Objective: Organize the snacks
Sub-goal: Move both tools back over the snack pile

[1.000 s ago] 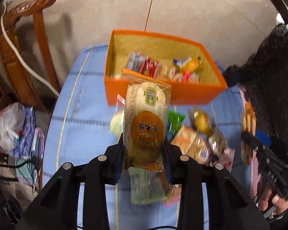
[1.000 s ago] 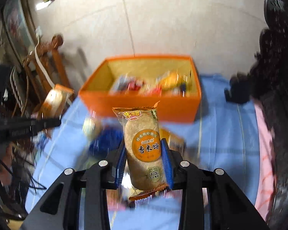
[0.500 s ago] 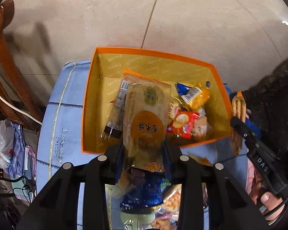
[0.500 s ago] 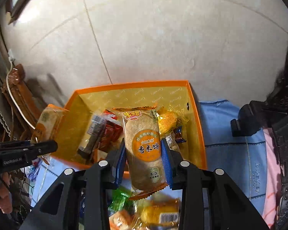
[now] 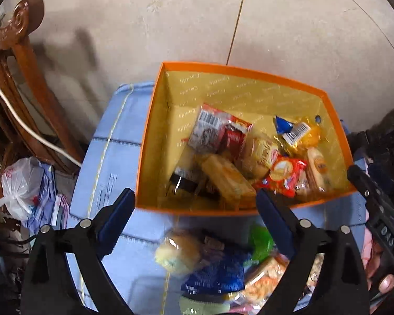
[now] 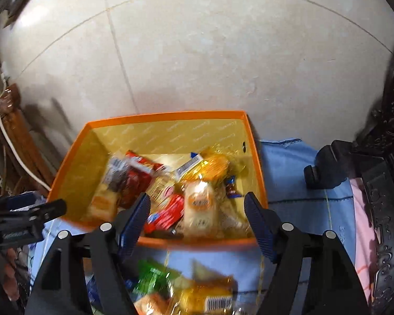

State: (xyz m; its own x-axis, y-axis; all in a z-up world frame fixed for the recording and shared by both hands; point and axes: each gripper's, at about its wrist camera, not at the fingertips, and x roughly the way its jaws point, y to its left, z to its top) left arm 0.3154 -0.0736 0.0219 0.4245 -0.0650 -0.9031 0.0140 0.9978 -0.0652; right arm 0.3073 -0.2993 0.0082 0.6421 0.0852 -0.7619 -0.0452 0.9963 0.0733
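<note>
Hovering above the near rim of the orange box [image 5: 155, 131], the left gripper [image 5: 194, 219] has its blue-padded fingers [image 5: 115, 220] spread wide with nothing between them. Far left in its view stand a carved wooden chair [image 5: 21, 52], a white cable [image 5: 26, 128] and a white plastic bag [image 5: 18, 186] beside the blue cloth [image 5: 110, 162] that covers the table. Inside the box lie the snacks: a pale packet with a barcode [image 5: 206, 131], a red packet [image 5: 233, 136], a tan rice cake [image 5: 228, 181], a red-and-white packet [image 5: 285, 173] and a yellow wrapper [image 5: 310, 134] at the right wall. More snacks [image 5: 212, 270] lie loose on the cloth in front of the box, blurred.

The right gripper [image 6: 197, 221] hangs over the same box [image 6: 252, 152], its fingers likewise wide apart and empty. Below its gap, a rice cake [image 6: 199, 207] lies in the box among red and yellow packets. Loose green and yellow packets [image 6: 181, 288] sit on the cloth [image 6: 296, 183] nearer the camera. Dark carved furniture [image 6: 380, 183] fills the right edge.
</note>
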